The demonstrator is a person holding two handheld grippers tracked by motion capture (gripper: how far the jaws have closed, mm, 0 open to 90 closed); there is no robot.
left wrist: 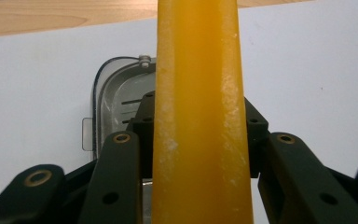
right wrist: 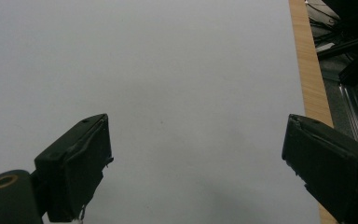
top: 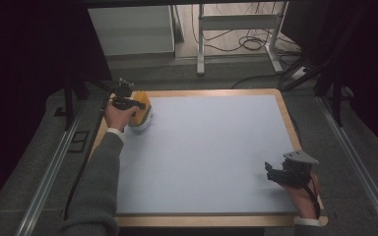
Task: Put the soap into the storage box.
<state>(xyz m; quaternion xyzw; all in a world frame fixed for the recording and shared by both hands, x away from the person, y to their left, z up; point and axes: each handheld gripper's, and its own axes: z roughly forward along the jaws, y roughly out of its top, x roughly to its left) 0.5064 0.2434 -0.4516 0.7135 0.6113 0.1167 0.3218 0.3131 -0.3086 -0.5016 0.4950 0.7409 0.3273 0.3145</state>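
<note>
Left gripper clamps an orange lid edge-on between its jaws at the far left corner of the table, right above a clear container, probably so it can be lowered onto it. Seen along the jaws, the lid is a smooth, waxy orange strip with pale scuffs. Right gripper rests near the right edge, jaws wide apart and holding nothing, likely waiting.
</note>
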